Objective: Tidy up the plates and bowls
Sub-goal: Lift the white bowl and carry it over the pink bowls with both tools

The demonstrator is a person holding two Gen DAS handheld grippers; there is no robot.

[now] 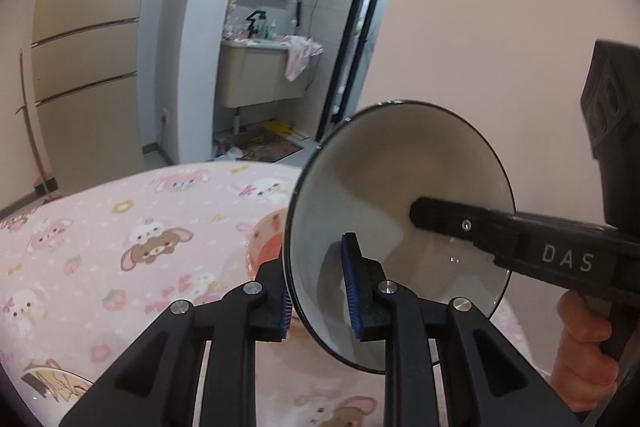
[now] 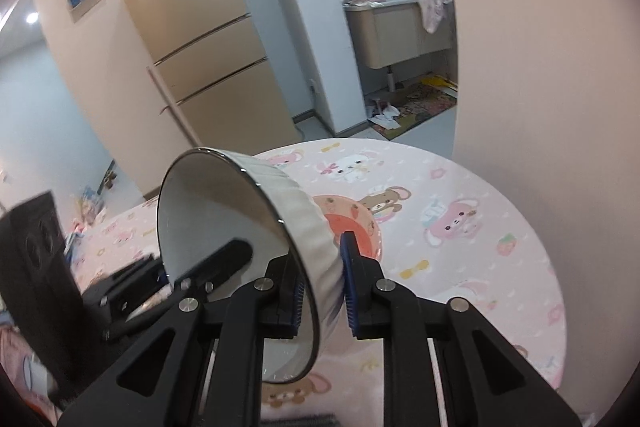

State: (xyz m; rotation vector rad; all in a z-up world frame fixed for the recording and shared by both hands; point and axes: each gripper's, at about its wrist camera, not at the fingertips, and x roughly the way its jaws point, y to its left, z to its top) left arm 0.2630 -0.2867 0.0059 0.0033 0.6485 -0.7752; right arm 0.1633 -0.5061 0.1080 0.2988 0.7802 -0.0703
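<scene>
A white bowl (image 1: pixel 396 187) with a dark rim and ribbed outside is held tilted on its side above the pink table. My left gripper (image 1: pixel 320 291) is shut on its rim, one blue pad inside, one outside. My right gripper (image 2: pixel 322 291) is shut on the opposite part of the same bowl (image 2: pixel 208 211); its black finger shows inside the bowl in the left wrist view (image 1: pixel 452 219). An orange-and-pink bowl (image 2: pixel 352 223) with a printed rim sits on the table behind the white bowl, partly hidden; it also shows in the left wrist view (image 1: pixel 266 239).
The round table wears a pink cartoon-print cloth (image 1: pixel 120 227). A pale pink wall (image 1: pixel 500 27) stands close on the right. A beige fridge (image 2: pixel 200 39) and an open bathroom with a sink cabinet (image 1: pixel 260 75) lie beyond.
</scene>
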